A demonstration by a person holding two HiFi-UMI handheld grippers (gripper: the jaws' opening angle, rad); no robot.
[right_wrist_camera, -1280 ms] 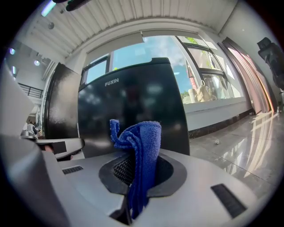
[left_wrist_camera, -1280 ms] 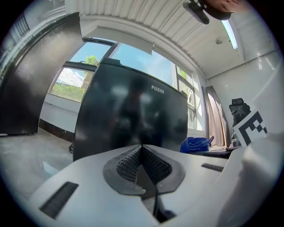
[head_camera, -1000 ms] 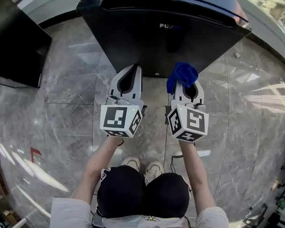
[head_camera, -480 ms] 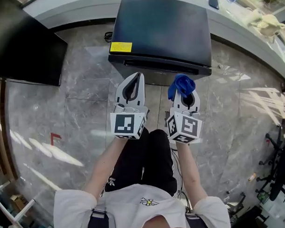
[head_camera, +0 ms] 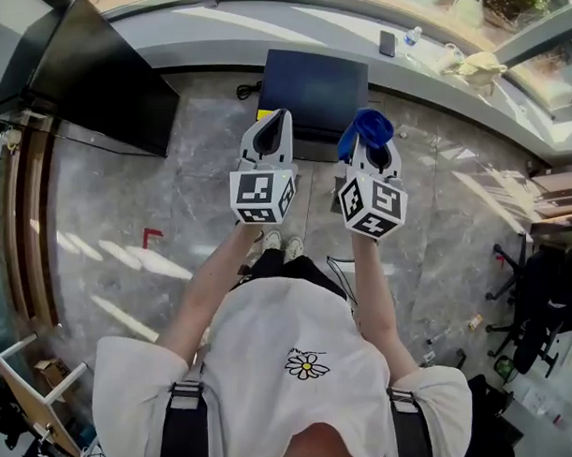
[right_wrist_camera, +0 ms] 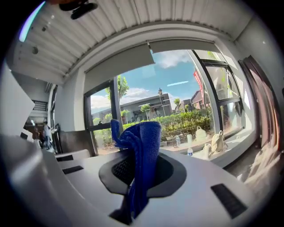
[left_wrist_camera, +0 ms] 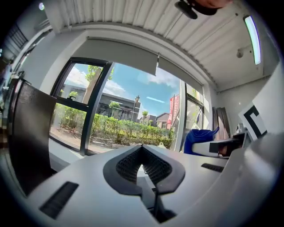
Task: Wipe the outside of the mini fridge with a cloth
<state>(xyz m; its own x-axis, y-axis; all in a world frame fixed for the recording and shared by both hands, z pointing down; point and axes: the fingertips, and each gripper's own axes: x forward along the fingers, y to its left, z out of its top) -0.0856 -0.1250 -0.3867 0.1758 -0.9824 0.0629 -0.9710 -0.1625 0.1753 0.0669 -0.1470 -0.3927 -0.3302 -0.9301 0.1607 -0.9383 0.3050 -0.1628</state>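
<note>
The black mini fridge (head_camera: pixel 317 89) stands on the floor against the far ledge, seen from above in the head view. My left gripper (head_camera: pixel 279 117) is raised in front of it, shut with nothing between its jaws. My right gripper (head_camera: pixel 372 135) is held beside it, shut on a blue cloth (head_camera: pixel 365 131) that bunches up above the jaws. In the right gripper view the cloth (right_wrist_camera: pixel 141 159) hangs down through the closed jaws. Both gripper views point up at windows and ceiling, and the left gripper view shows the cloth (left_wrist_camera: pixel 198 139) at its right.
A large black panel (head_camera: pixel 101 74) leans at the left. A grey ledge (head_camera: pixel 469 102) runs along the back wall with a phone (head_camera: pixel 386 44), a bottle and a bag (head_camera: pixel 474 68) on it. A cable lies left of the fridge. Office chairs (head_camera: pixel 544 308) stand at the right.
The person has stood up, so the fridge has shrunk and lies much further below. Both grippers have lifted and tilted upward, still side by side, the cloth still held.
</note>
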